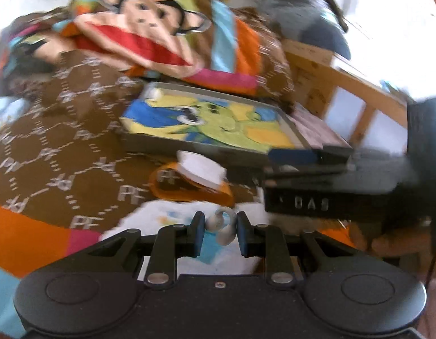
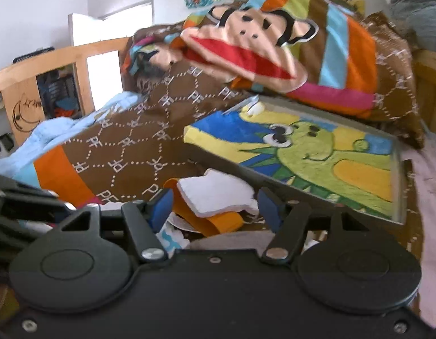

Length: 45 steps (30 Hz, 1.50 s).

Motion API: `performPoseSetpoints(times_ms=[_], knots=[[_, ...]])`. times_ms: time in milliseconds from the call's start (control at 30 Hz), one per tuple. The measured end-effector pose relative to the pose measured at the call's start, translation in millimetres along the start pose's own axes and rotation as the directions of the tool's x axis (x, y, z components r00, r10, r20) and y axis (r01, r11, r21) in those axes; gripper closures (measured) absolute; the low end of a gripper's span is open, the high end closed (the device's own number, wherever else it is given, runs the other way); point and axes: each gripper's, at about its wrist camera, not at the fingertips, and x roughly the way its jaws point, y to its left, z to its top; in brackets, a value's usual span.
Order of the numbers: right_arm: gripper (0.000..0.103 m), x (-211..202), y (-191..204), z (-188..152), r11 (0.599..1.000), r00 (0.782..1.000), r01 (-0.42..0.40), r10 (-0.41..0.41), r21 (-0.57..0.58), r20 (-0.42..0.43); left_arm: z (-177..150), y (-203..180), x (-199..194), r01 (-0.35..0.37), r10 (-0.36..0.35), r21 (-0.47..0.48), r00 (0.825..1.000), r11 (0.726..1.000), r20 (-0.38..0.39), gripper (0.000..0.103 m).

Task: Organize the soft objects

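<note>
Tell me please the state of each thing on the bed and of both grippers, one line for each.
left gripper: jaws partly open around a small grey piece, contact unclear.
right gripper: open, holds nothing.
white foam piece: lies on the orange loop, between the right fingers.
orange loop: flat on the blanket.
frog picture tray: tilted on the blanket.
monkey pillow: propped at the bed head.
</note>
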Motion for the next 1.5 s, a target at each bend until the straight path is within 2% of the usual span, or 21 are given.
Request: performPoseSetpoints(times_ms=[233, 433, 500, 567, 667, 1000, 1167, 1367, 1500], knots=[[0.043, 46, 15, 2, 0.996, 0.999, -0.016, 0.012, -0.093, -0.046, 12, 38, -9, -0.112, 0.118, -0.108, 0.992, 0.988, 0.049, 0.077], [0.039, 87, 38, 2, 0.980, 0.998, -0.002, -0.011, -0.197, -0.066, 16, 52, -1, -0.139, 0.149, -0.134, 0.987, 0.981, 0.067, 0.077], [0.044, 97, 44, 1, 0.976, 0.997, 0.004, -0.020, -0.216, -0.072, 17, 53, 2, -0.139, 0.149, -0.131, 0.986, 0.982, 0.070, 0.077], [0.062, 101, 43, -1, 0.979, 0.997, -0.002, -0.015, -0.203, -0.080, 16, 53, 6, -0.140, 0.148, -0.121, 0.987, 0.983, 0.066, 0.077], [0.066, 102, 37, 0, 0.986, 0.997, -0.006, -0.007, -0.166, -0.078, 15, 52, 10, -0.141, 0.148, -0.107, 0.987, 0.984, 0.057, 0.077], [0.067, 111, 3, 7, 0.999, 0.997, -0.034, 0.035, 0.016, -0.071, 15, 53, 14, -0.137, 0.142, -0.101, 0.989, 0.985, 0.048, 0.077], [0.067, 108, -17, 11, 0.996, 0.999, -0.014, 0.017, 0.089, -0.030, 14, 52, 14, -0.130, 0.135, -0.096, 0.990, 0.987, 0.045, 0.077], [0.080, 127, -20, 9, 0.997, 0.998, 0.050, -0.048, 0.064, -0.042, 14, 51, 17, -0.127, 0.131, -0.089, 0.990, 0.988, 0.042, 0.077], [0.080, 129, -16, 4, 0.998, 0.998, 0.054, -0.052, 0.038, -0.040, 14, 50, 18, -0.126, 0.130, -0.087, 0.991, 0.988, 0.041, 0.077]])
